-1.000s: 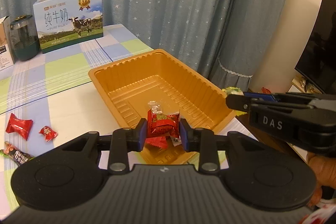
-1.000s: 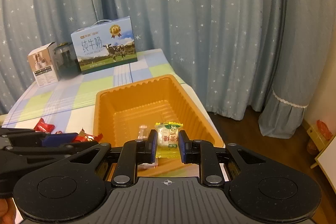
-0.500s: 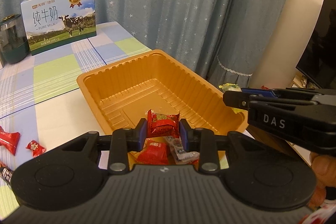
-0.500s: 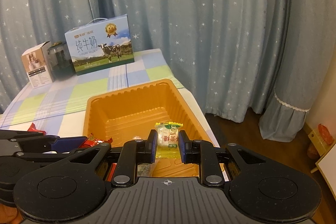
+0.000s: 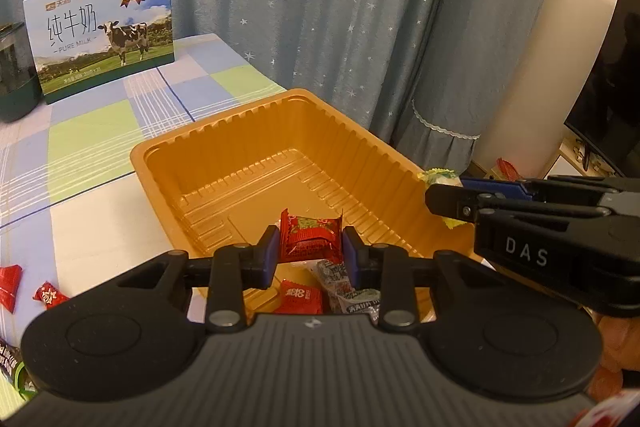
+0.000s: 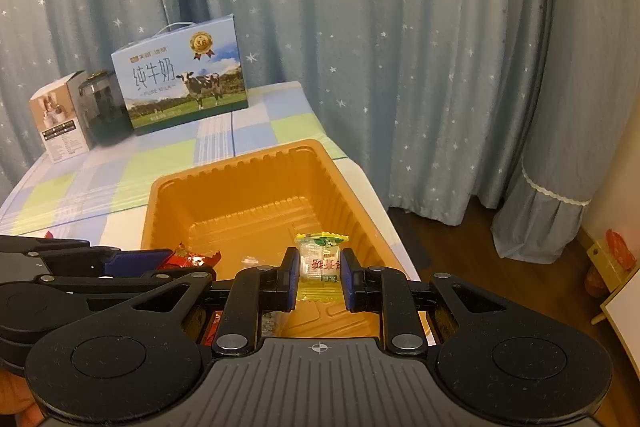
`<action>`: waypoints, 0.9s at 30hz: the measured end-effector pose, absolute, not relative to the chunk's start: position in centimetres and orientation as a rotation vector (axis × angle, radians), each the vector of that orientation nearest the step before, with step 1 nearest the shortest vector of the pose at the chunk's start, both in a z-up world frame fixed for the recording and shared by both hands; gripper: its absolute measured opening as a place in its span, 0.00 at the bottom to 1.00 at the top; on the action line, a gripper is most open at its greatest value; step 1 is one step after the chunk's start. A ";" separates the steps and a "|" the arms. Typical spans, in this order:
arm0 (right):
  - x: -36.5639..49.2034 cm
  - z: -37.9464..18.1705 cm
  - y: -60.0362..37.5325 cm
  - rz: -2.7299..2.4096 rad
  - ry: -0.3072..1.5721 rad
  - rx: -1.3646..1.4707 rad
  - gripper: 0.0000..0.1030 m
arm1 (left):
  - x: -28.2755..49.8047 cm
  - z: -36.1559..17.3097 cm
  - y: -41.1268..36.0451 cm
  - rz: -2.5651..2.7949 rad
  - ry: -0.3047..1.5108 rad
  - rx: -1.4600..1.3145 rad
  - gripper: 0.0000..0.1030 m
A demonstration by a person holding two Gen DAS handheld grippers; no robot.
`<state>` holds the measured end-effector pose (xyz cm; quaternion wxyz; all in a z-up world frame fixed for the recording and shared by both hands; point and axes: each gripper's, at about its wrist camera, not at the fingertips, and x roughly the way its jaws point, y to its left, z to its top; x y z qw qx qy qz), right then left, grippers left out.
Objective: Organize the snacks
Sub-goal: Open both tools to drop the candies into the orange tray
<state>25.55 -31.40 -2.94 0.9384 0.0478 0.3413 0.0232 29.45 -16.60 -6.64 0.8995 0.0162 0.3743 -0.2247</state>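
Observation:
An orange plastic tray (image 5: 248, 131) (image 6: 240, 183) lies on the checked tablecloth, with a few wrapped snacks (image 5: 302, 297) at its near end. My left gripper (image 5: 309, 249) is shut on a red candy packet (image 5: 310, 237) above that near end. My right gripper (image 6: 320, 269) is shut on a yellow-and-white snack packet (image 6: 320, 259) over the tray's near right part. In the left wrist view the right gripper (image 5: 442, 189) comes in from the right over the tray rim. The right wrist view shows the left gripper's fingers (image 6: 120, 261) at the left, with the red candy (image 6: 192, 259) at their tip.
Loose red candies (image 5: 48, 295) and a dark wrapper (image 5: 8, 355) lie on the table left of the tray. A milk carton box (image 5: 100, 31) (image 6: 184, 87), a dark jar (image 6: 100, 103) and a small white box (image 6: 60, 123) stand at the back. The table's right edge drops to the floor.
Both grippers have moved forward and a little down over the tray's near end, each still holding its packet. The loose candies have slid toward the left edge of the left wrist view.

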 end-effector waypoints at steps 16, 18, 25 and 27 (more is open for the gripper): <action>25.9 -3.1 -30.7 0.066 0.709 0.082 0.21 | 29.9 -6.4 -15.1 -0.432 0.772 0.038 0.38; 26.0 -3.1 -30.4 0.070 0.711 0.077 0.21 | 29.7 -6.2 -14.8 -0.428 0.768 0.034 0.38; 26.5 -3.2 -29.8 0.085 0.715 0.067 0.21 | 29.2 -5.9 -13.7 -0.408 0.764 0.020 0.38; 26.8 -3.3 -29.5 0.088 0.716 0.065 0.21 | 29.1 -5.9 -13.3 -0.400 0.762 0.013 0.38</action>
